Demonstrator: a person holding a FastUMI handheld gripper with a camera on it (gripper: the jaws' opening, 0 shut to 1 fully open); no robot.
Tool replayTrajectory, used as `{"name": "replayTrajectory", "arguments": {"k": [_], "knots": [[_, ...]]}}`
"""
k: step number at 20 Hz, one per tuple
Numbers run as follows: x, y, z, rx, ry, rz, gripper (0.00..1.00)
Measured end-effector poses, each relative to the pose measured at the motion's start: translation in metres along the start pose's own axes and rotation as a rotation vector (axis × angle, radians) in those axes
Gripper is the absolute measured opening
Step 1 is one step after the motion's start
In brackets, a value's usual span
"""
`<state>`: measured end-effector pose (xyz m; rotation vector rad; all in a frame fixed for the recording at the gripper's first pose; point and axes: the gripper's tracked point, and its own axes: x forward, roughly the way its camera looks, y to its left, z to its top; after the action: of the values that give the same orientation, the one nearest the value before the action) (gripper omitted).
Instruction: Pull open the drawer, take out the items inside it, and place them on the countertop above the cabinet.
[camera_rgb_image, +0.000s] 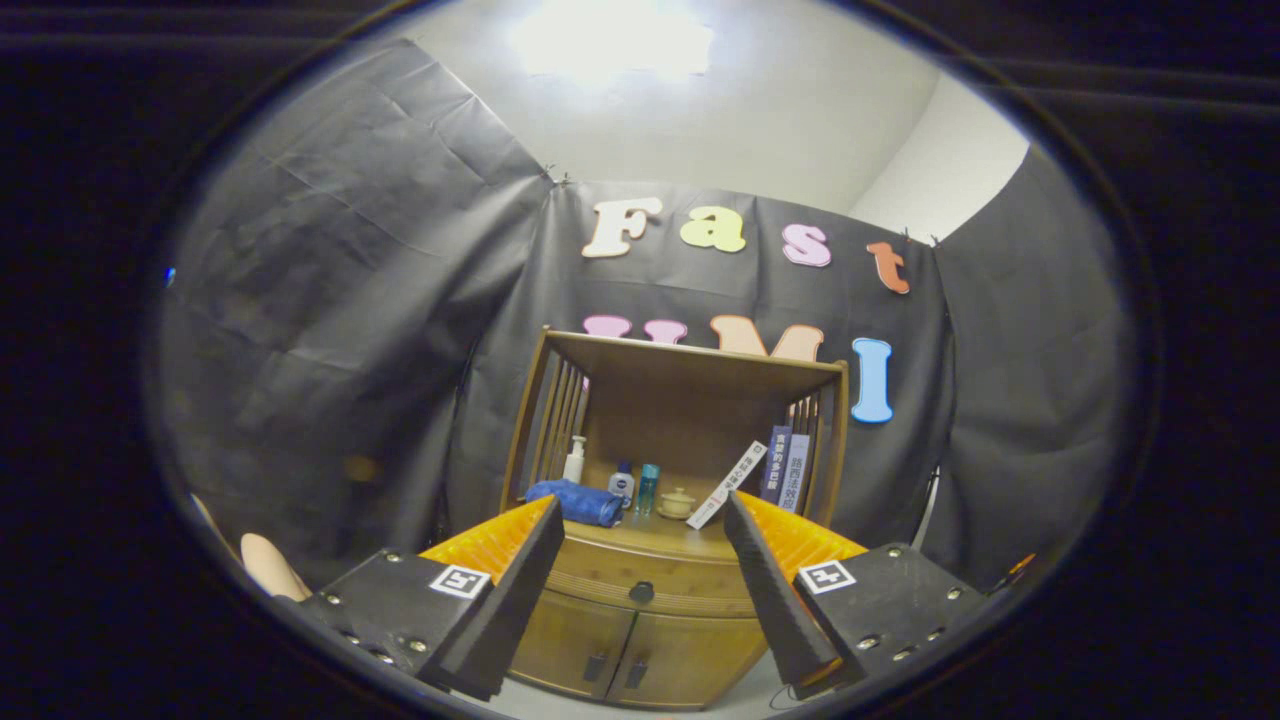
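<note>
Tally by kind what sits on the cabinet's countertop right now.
Bottles: 3 (white pump bottle, dark blue bottle, teal bottle)
Books: 3 (leaning white one, two upright)
Blue cloth: 1
Lidded cup: 1
Total: 8
The hand-held gripper is open, with the closed drawer beyond its fingers.

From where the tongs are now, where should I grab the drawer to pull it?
Grip the dark knob at the middle of the drawer front, coming straight in from the front. It is the only part that juts out. The tongs stand open, apart from it.
</note>
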<state>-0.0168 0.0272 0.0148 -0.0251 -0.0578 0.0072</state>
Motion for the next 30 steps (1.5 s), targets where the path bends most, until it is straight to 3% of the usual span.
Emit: {"name": "replayTrajectory", "arguments": {"k": [17,30], "knots": [[0.006,0.009,-0.027,0.009,0.055,0.024,0.96],[0.08,0.027,-0.082,-0.057,0.061,0.051,0.97]]}}
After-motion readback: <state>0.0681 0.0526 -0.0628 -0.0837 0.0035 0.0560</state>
